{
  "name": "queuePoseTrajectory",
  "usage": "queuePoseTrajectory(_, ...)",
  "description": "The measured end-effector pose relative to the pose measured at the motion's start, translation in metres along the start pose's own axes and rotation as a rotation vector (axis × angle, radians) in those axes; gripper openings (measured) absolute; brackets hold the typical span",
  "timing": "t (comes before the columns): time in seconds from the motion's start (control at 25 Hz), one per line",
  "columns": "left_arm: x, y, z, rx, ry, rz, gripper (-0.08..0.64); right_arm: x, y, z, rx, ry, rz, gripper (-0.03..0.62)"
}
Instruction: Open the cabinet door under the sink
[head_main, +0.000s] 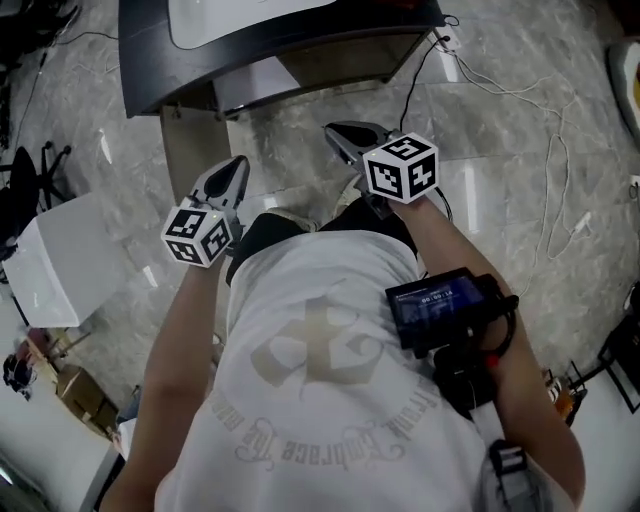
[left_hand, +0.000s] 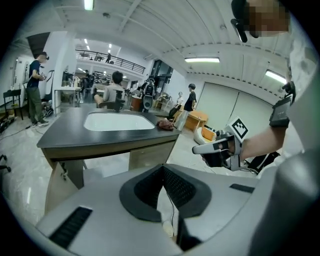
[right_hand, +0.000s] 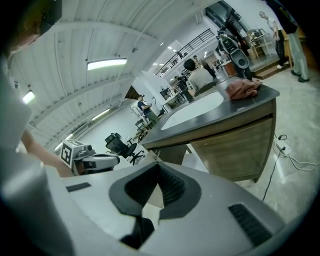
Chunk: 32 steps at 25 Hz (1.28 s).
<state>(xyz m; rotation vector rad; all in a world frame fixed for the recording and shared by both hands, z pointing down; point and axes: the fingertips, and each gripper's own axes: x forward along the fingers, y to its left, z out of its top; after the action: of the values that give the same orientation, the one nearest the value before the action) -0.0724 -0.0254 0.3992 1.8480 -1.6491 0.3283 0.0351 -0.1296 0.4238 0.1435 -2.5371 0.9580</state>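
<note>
Left gripper (head_main: 237, 168), right gripper (head_main: 338, 132) closed, empty; sink cabinet (left_hand: 149, 156) beyond

The right gripper (right_hand: 158, 172) has its jaws together with nothing between them. Ahead, a dark counter (right_hand: 220, 119) holds a white sink (right_hand: 192, 111) and a brown cloth (right_hand: 242, 88), with a wooden cabinet (right_hand: 240, 145) beneath. The left gripper (right_hand: 112, 160) shows at left.

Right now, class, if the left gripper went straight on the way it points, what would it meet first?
Probably the wooden cabinet front below the sink, though depth is unclear.
</note>
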Motion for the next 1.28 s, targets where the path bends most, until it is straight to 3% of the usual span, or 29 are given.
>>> queuePoseTrajectory(0.16,0.026,-0.016,0.006,-0.004,0.021,-0.038,0.009,-0.027,-0.023,-0.006,0.053,-0.033,-0.055,0.014)
queuePoseTrajectory(0.48,0.080,-0.007,-0.011,0.089,0.147,-0.168,0.009,-0.050,-0.068,-0.021,0.146,-0.096,-0.225,0.014)
queuePoseTrajectory(0.72,0.117,0.040,-0.027,0.139,0.208,-0.096,0.009,-0.055,-0.081,-0.033,0.217,-0.142,-0.334,0.014)
queuePoseTrajectory(0.88,0.141,0.065,-0.028,0.056,0.198,-0.053,0.009,-0.048,-0.096,-0.040,0.246,-0.146,-0.380,0.014)
queuePoseTrajectory(1.28,0.204,0.119,-0.036,-0.060,0.176,-0.070,0.009,-0.005,-0.133,-0.056,0.413,-0.232,-0.427,0.014)
